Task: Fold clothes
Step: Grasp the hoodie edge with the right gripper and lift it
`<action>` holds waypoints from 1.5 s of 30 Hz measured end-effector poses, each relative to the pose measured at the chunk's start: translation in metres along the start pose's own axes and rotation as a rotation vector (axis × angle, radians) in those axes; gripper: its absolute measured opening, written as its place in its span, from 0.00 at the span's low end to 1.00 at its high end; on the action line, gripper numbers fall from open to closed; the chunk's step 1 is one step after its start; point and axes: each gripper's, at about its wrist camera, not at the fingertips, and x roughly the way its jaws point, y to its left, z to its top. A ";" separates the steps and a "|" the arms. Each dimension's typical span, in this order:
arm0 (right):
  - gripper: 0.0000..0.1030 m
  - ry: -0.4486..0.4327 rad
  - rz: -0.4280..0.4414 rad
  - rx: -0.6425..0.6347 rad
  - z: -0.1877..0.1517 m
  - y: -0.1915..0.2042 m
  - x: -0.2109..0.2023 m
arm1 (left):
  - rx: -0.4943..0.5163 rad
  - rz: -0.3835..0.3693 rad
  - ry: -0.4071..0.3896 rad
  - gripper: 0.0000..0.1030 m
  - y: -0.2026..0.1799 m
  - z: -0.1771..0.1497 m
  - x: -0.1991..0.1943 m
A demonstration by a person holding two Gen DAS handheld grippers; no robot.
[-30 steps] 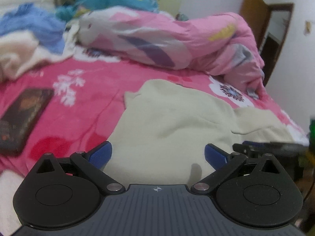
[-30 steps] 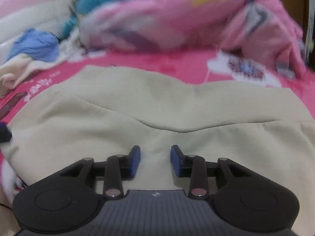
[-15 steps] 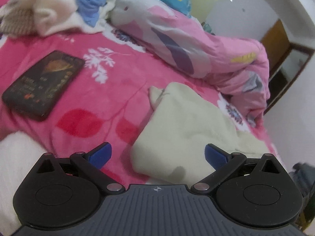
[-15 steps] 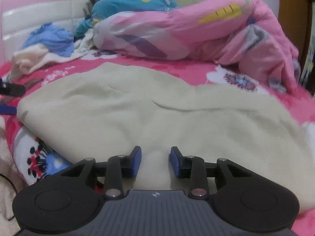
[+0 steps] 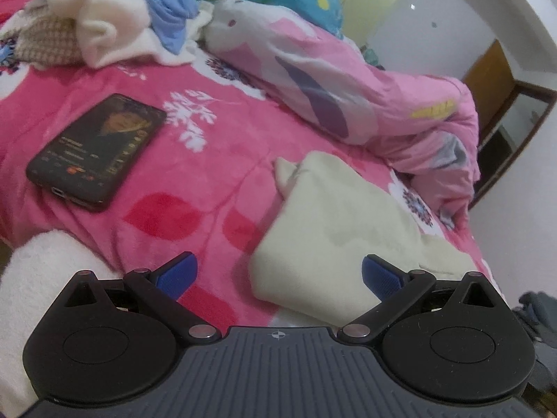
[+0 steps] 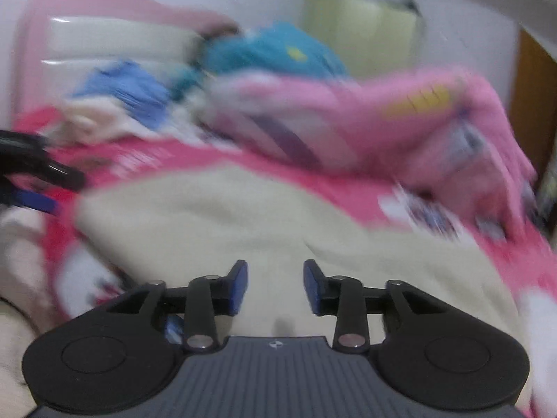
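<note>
Right gripper hovers over the cream garment, jaws opening with nothing pinched, while left gripper gapes wide at its near corner.

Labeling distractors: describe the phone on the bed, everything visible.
The phone is a dark slab in a black case, lying flat and face up on the pink floral blanket, its screen lit with an orange-brown image and small text. A port shows on its near edge. Nothing but the blanket touches it; it lies apart from the cream garment.
</note>
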 end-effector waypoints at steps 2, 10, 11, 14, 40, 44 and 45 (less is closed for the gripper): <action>0.50 -0.018 0.066 -0.101 0.007 0.027 0.007 | -0.053 -0.013 0.001 0.99 0.008 0.003 -0.003; 0.55 -0.036 0.199 -0.456 0.018 0.131 0.056 | -0.152 -0.057 -0.029 0.99 0.028 0.018 -0.018; 0.56 -0.023 0.201 -0.467 0.017 0.137 0.063 | -0.161 -0.066 -0.029 0.99 0.030 0.020 -0.018; 0.54 0.023 0.210 -0.480 0.015 0.144 0.081 | -0.188 -0.093 -0.028 0.99 0.038 0.026 -0.018; 0.19 -0.071 0.191 -0.067 0.050 0.081 0.052 | -0.403 -0.408 0.437 0.98 0.019 0.086 0.166; 0.19 -0.071 0.198 -0.075 0.049 0.083 0.054 | -0.353 -0.337 0.454 0.52 0.005 0.088 0.179; 0.19 -0.073 0.198 -0.074 0.050 0.082 0.055 | -0.353 -0.321 0.474 0.42 0.004 0.087 0.183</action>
